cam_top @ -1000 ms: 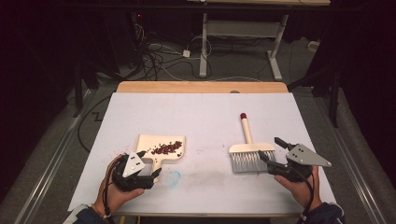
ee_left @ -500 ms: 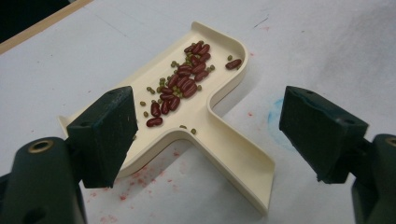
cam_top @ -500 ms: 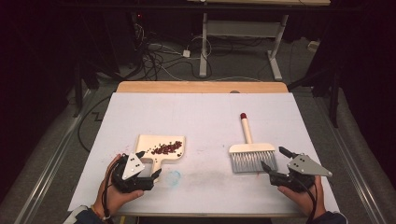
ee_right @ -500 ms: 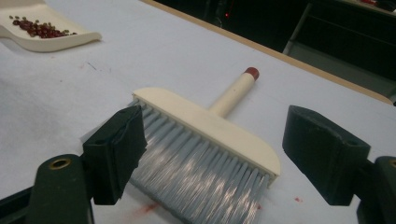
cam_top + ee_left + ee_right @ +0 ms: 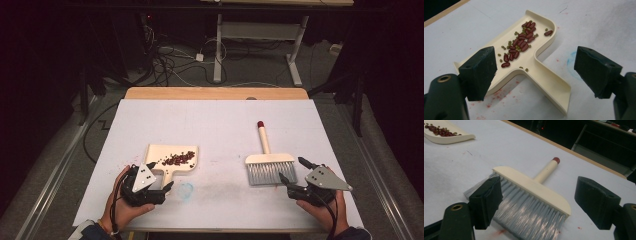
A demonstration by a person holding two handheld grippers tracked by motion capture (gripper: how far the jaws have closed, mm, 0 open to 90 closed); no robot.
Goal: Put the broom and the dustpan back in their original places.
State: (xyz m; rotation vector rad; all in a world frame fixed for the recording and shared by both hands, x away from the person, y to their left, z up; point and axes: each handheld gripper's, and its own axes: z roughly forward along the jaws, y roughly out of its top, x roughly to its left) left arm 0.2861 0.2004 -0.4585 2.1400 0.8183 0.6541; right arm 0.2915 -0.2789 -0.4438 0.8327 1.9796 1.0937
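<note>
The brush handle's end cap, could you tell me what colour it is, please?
Dark red, on the cream brush; the end cap shows best in the right gripper view.

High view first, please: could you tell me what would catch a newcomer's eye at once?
A cream dustpan holding red beans lies left on the white table, its handle by the open left gripper. To the right lies a cream hand brush with grey bristles, before the open right gripper.

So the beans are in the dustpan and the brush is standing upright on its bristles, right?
Not quite. The beans are in the dustpan, but the brush lies flat on the table, handle pointing away, as the right gripper view shows.
</note>
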